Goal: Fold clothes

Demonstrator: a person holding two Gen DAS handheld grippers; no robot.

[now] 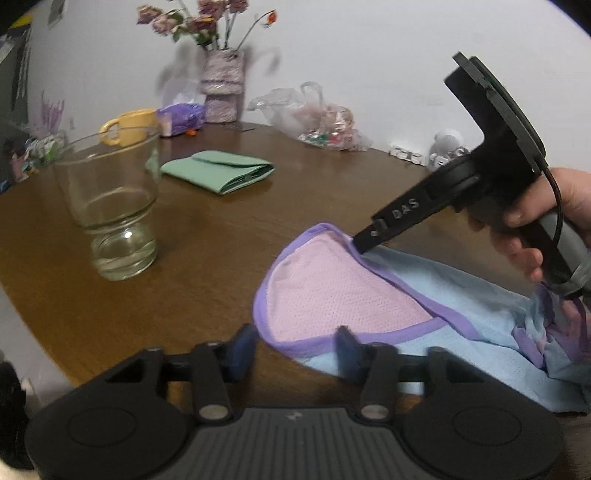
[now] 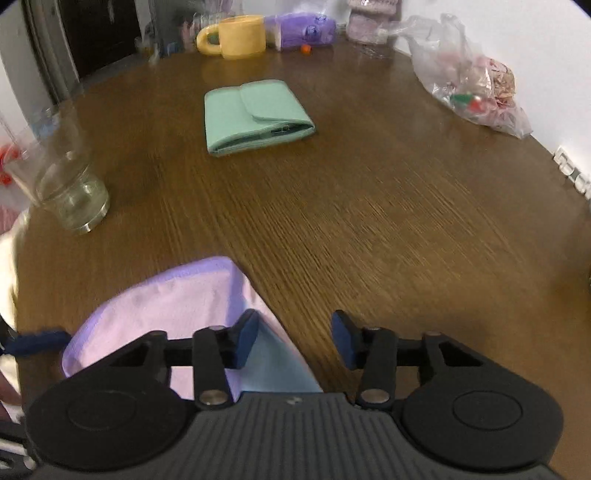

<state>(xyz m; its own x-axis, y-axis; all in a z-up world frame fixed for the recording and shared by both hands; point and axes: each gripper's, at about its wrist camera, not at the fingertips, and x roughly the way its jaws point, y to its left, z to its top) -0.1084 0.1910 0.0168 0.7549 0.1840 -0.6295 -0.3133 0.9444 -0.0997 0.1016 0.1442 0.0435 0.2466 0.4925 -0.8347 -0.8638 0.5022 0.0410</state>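
Note:
A pink and light-blue mesh garment with purple trim (image 1: 343,295) lies at the near edge of the brown table (image 1: 207,236); it also shows in the right wrist view (image 2: 177,299). My left gripper (image 1: 293,349) is open, its fingers straddling the garment's near purple hem. My right gripper (image 2: 293,338) is open above the garment's right edge; seen from the left wrist view (image 1: 364,245), its tip rests at the garment's far purple hem. A folded green garment (image 1: 218,171) lies further back, also in the right wrist view (image 2: 255,114).
A clear glass (image 1: 114,206) stands at the left, also in the right wrist view (image 2: 62,184). A yellow mug (image 2: 236,35), purple packet (image 2: 303,29), flower vase (image 1: 221,85) and plastic bag (image 2: 469,70) line the back edge.

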